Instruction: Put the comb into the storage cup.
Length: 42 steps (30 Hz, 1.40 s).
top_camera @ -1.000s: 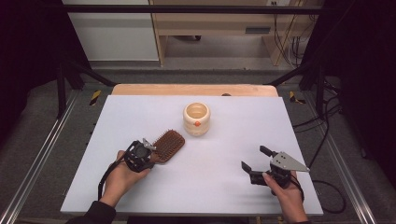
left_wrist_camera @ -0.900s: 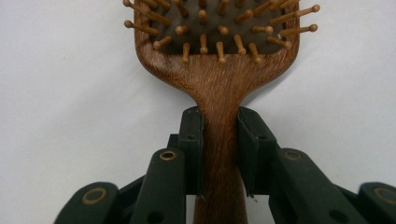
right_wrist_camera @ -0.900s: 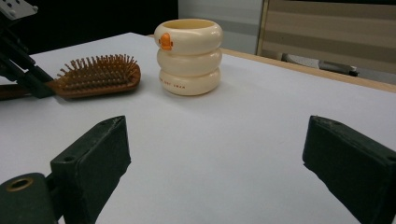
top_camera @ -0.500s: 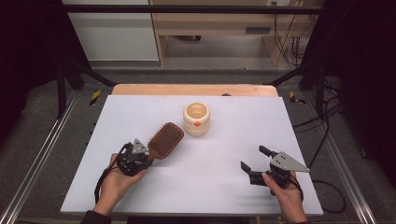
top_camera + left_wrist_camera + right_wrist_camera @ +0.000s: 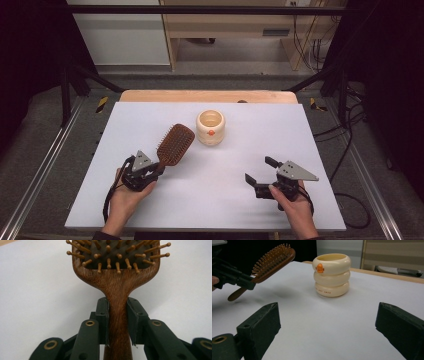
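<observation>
A brown wooden hairbrush [image 5: 172, 144] hangs tilted above the white table [image 5: 150, 120]. Its head points up and away toward the cup, and its handle end pokes out behind the grip. My left gripper [image 5: 159, 169] is shut on the handle, the pads [image 5: 104, 315] pressing both sides just below the bristled head [image 5: 117, 270]. A cream ringed cup [image 5: 210, 127] with an orange dot stands upright mid-table, empty as far as I see. My right gripper [image 5: 259, 170] is open at the near right, nothing between its jaws. It faces the cup [image 5: 332, 275] and the raised brush [image 5: 273, 260].
A wooden strip [image 5: 207, 96] runs along the table's far edge. Metal rails [image 5: 45, 165] flank the table on the floor, and cables [image 5: 350, 150] trail at the right. Bare white surface lies between the two grippers and around the cup.
The brush lay low by the left hand a second ago; now its head is lifted and swung up toward the cup. The right gripper has shifted slightly left.
</observation>
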{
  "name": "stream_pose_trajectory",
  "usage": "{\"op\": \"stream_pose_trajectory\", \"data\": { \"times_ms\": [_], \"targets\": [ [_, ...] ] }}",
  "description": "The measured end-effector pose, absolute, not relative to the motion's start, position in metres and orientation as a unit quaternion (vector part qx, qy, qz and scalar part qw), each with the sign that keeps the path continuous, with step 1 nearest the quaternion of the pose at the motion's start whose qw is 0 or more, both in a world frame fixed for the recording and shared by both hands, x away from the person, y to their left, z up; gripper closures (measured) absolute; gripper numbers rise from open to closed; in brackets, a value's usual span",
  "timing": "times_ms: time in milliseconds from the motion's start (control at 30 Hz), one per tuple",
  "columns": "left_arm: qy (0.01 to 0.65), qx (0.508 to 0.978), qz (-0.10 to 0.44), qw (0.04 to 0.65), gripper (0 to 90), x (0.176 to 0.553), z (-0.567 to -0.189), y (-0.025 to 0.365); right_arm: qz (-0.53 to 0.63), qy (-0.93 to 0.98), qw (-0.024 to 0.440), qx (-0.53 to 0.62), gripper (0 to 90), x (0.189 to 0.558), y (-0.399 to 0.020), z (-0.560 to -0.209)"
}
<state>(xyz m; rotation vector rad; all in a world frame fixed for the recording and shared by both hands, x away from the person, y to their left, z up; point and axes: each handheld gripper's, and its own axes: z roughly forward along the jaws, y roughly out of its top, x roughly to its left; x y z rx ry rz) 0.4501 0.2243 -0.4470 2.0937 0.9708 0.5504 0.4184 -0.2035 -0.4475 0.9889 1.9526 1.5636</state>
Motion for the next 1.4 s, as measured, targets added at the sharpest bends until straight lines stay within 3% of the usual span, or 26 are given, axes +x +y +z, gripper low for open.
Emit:
{"op": "stream_pose_trajectory", "data": {
  "times_ms": [1400],
  "targets": [
    [0.352,0.789,0.250,0.437,72.6,0.434,-0.440,0.217,0.577,0.688,0.186,0.398,6.6,0.443,-0.153,-0.402]
  ]
}}
